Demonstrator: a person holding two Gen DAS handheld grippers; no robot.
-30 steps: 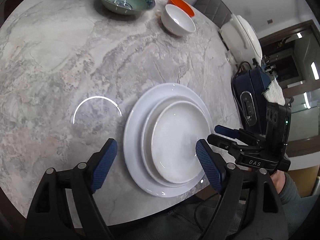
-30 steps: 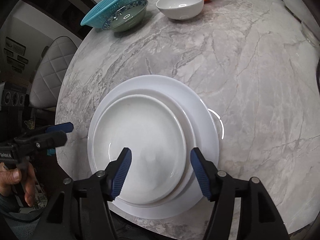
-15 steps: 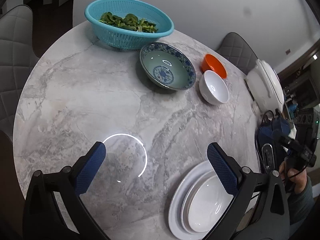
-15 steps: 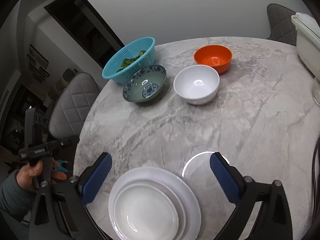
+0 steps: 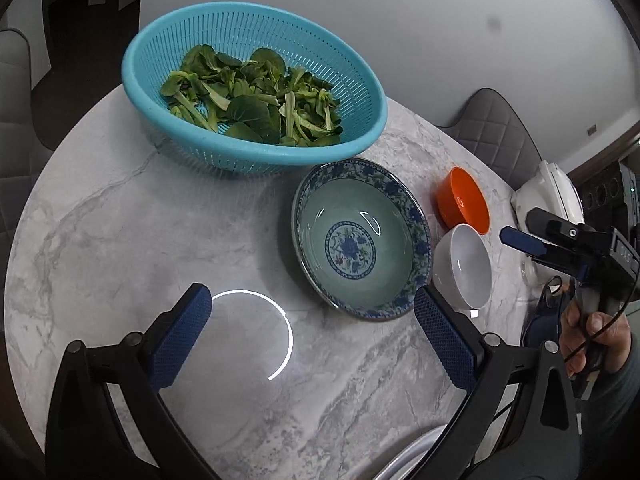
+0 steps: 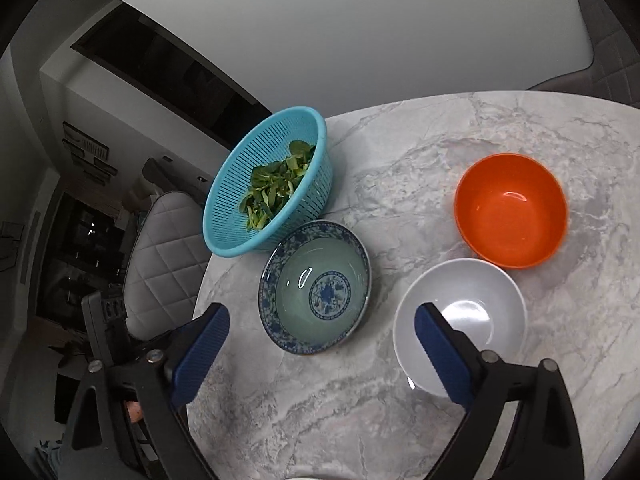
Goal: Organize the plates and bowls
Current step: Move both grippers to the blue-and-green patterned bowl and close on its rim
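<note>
A blue-patterned green bowl (image 5: 362, 236) (image 6: 316, 286) sits on the marble table, with a white bowl (image 5: 464, 266) (image 6: 464, 316) and an orange bowl (image 5: 462, 202) (image 6: 512, 210) to its right. My left gripper (image 5: 312, 332) is open and empty, above the table just in front of the patterned bowl. My right gripper (image 6: 322, 354) is open and empty, its right fingertip over the white bowl's near rim; it also shows in the left wrist view (image 5: 520, 240). The rim of the stacked white plates (image 5: 412, 456) peeks in at the bottom edge.
A teal colander of leafy greens (image 5: 248, 92) (image 6: 272, 184) stands behind the patterned bowl. A white appliance (image 5: 548, 192) sits at the table's right edge. Grey padded chairs (image 6: 164, 256) (image 5: 492, 128) surround the round table (image 5: 120, 220).
Both grippers rose and moved forward from the stacked plates toward the bowls; the plates slid out of view at the bottom. Both stayed open and empty.
</note>
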